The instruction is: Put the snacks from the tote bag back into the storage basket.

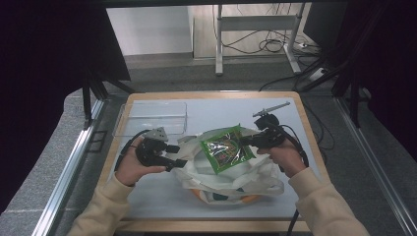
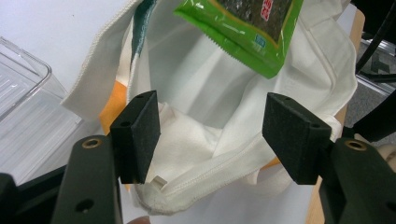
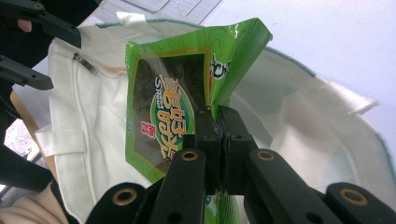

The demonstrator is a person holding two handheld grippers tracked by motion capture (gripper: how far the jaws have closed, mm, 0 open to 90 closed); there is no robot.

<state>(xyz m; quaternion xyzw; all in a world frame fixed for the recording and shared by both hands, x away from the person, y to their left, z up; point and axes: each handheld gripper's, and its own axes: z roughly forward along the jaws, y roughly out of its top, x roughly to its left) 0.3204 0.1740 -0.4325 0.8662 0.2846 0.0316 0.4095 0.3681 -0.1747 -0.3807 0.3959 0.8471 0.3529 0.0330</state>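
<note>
Scene: wooden-edged table (image 1: 310, 129) with a pale top, seen from above, where a white cloth tote bag (image 1: 255, 179) is spread open between two hand-held grippers.
Right gripper: right gripper (image 1: 247, 141) is held at the right side of the bag; in the right gripper view its jaws are pressed together on the edge of a green snack packet (image 3: 163, 116), the foil pinched flat between the pads.
Packet: green snack packet is held tilted over the bag's open mouth, its printed face turned up toward the high camera; in the left gripper view its lower edge is seen hanging above the white lining, not yet down inside.
Left gripper: left gripper (image 1: 183, 156) is placed at the bag's left edge; in the left gripper view its jaws are spread wide apart, with the bag's stitched rim (image 2: 219, 170) lying between the two pads (image 2: 140, 135) and nothing squeezed.
Bag: orange and dark green print is visible under the white cloth at the near side, and a handle strap (image 3: 60, 140) is seen along the rim.
Tray: clear plastic tray (image 1: 152, 118) is set on the table's far left, just behind the left gripper and apart from the bag.
Hands: both grippers are gripped by hands in cream sleeves (image 1: 327, 206).
</note>
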